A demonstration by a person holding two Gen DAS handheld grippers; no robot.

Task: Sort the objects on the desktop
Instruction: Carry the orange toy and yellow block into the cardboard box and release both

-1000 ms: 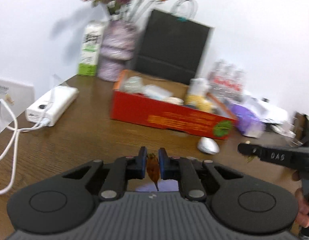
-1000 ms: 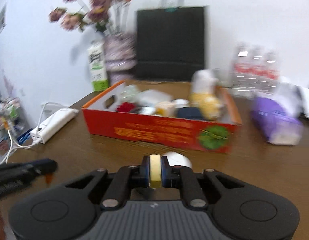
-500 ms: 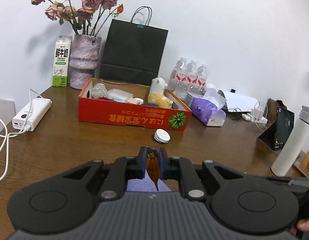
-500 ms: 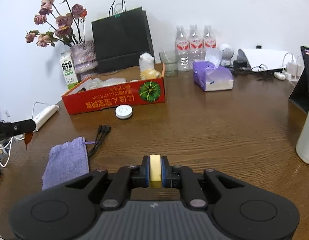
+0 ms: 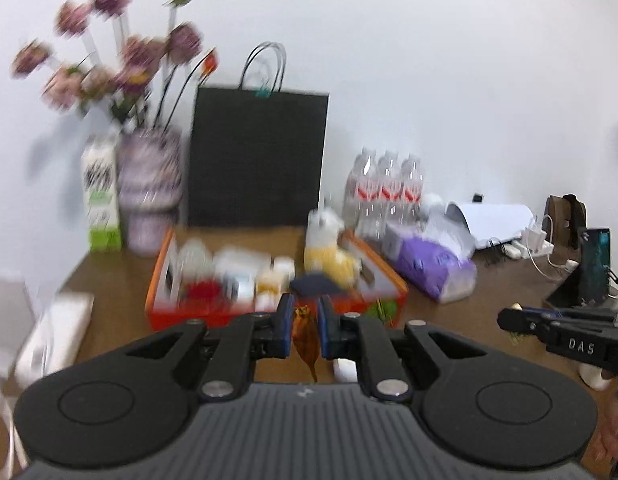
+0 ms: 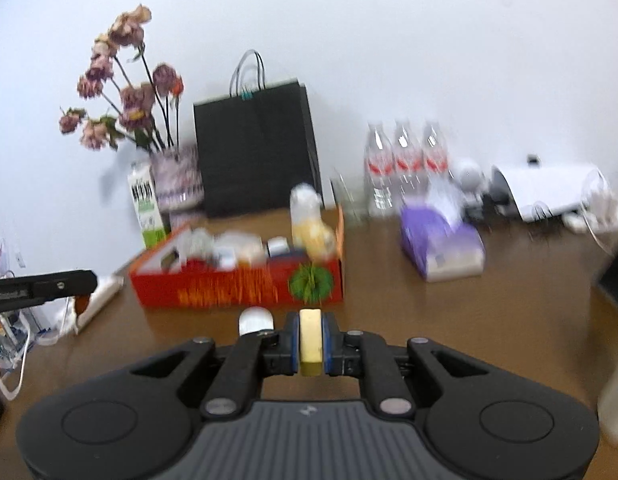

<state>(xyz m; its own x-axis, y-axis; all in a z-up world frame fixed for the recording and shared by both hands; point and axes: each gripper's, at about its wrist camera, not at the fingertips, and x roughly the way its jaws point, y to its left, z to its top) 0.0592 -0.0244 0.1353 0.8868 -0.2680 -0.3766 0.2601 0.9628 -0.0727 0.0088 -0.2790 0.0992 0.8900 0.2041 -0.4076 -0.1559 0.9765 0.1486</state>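
Left gripper [image 5: 305,332]: jaws pinching a dried brown leaf [image 5: 305,338] — held in front of the red box [image 5: 197,311].
Right gripper [image 6: 311,340]: jaws pinching a pale yellow block [image 6: 311,338], before the same box.
White round case [image 6: 256,320]: on the table [image 6: 449,320], just in front of the box.

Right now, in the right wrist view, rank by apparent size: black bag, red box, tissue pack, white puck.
1. Black bag and red box: too close to call.
2. Tissue pack.
3. White puck.
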